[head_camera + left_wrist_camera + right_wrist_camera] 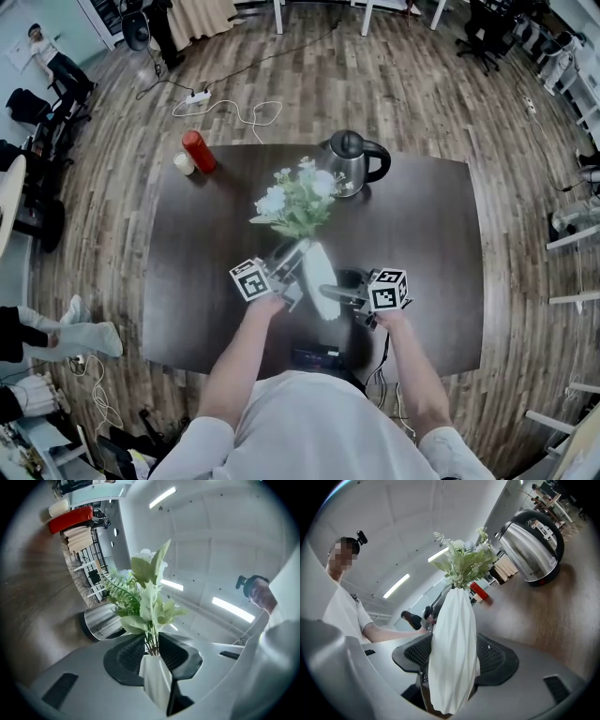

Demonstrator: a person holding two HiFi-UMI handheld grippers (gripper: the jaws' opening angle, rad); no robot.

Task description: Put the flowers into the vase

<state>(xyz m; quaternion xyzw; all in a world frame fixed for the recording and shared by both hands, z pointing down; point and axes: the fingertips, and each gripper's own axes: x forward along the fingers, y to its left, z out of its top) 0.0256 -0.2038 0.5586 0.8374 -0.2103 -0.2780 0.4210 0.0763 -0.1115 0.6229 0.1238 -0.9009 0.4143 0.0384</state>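
A white twisted vase (320, 279) hangs tilted above the dark table (431, 244), its mouth pointing away from me. My right gripper (331, 292) is shut on its body (454, 658), one pad on each side. A bunch of pale flowers and green leaves (295, 202) sticks out of the mouth. In the left gripper view the stems (151, 645) enter the vase neck (157, 681). My left gripper (151, 637) stands narrowly open around those stems just above the mouth, with a little room beside them. The right gripper view shows the bunch (464, 562) rising from the vase.
A steel kettle (352, 161) stands at the table's far side, just behind the flowers. A red canister (199, 151) and a small white cup (184, 163) sit at the far left corner. A black device (316, 356) lies at the near edge. Cables run across the wooden floor.
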